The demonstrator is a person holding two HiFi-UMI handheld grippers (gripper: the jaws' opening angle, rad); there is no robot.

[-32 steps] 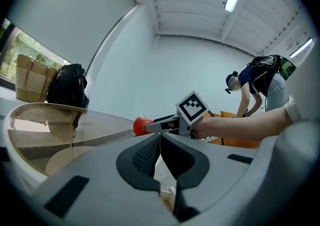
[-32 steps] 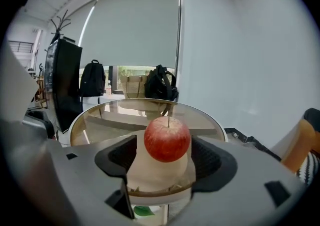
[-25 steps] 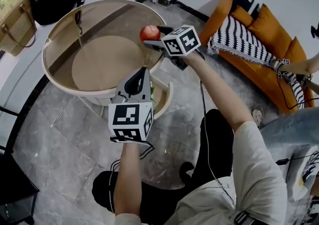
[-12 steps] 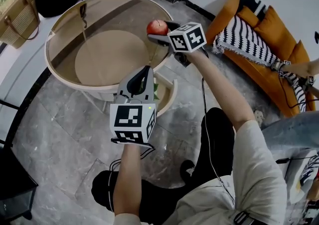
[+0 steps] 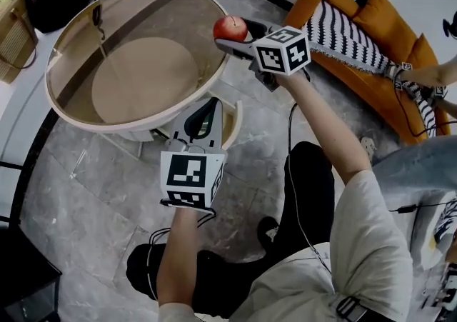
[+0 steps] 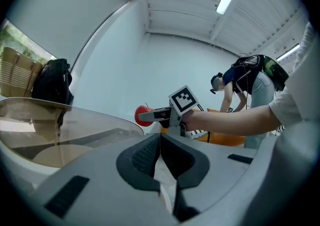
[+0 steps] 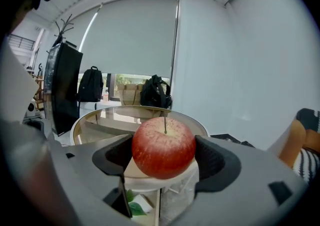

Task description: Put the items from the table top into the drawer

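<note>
While the apple (image 5: pixel 230 28) sits clamped between the right gripper's (image 5: pixel 240 42) jaws at the top middle of the frame, just off the table's (image 5: pixel 78 115) rim, it hasn't reached the open drawer (image 5: pixel 234 126) poking out below. So the drop-in looks like what's left, and nothing else shows on the glass. The left gripper (image 5: pixel 206 108), lower centre, is pinched closed on nothing. Apple's round, speckled red, with a stem. The table is round tinted glass with a cream rim, and the jaw pads are ribbed and black.

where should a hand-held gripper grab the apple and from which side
Across its widest middle, coming in level from the side. The apple is round with its stem up, so its opposite flanks give an even seat; the right hand-held gripper holds it that way.
</note>
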